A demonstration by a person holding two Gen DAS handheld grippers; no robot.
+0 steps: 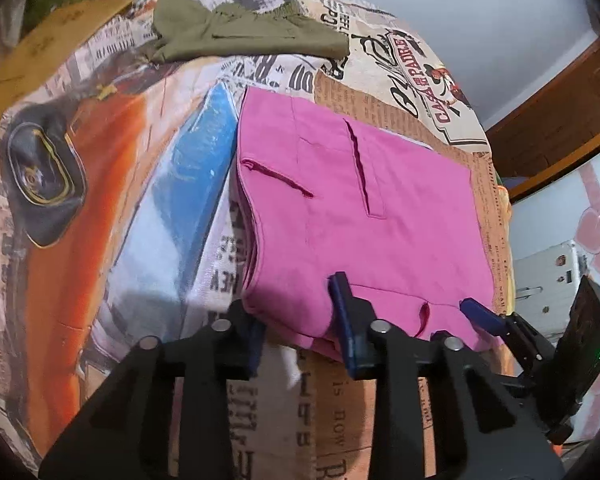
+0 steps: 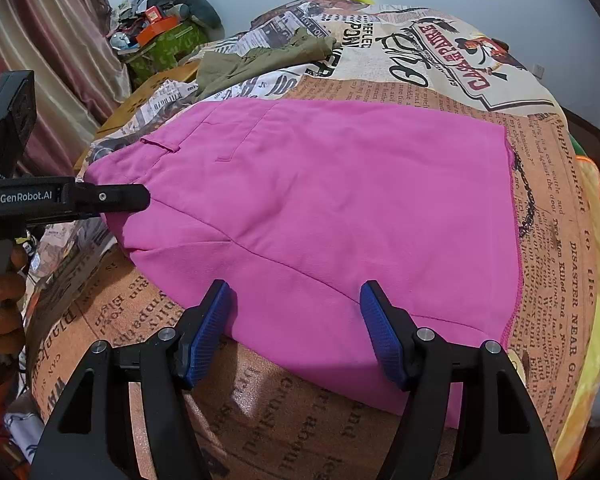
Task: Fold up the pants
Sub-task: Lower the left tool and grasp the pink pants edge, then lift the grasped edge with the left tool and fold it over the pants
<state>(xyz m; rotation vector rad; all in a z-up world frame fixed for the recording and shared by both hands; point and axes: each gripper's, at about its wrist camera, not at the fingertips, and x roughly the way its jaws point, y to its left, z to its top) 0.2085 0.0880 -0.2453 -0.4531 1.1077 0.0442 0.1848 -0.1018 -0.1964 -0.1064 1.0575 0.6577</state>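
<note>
Right wrist view: olive garment [image 2: 260,60] lies crumpled at the far side of the bed [image 2: 440,92], beyond the pants; clutter pile [image 2: 156,28] far left by the curtain.
Pants: pink pants [image 2: 320,208] folded flat on the printed bedcover, waistband end to the left, long axis left to right.
Right gripper [image 2: 296,332]: jaws apart, straddling the near folded edge.
Left gripper [image 1: 300,320]: jaws apart at the near left corner; whether a pad touches cloth is hard to tell.
</note>
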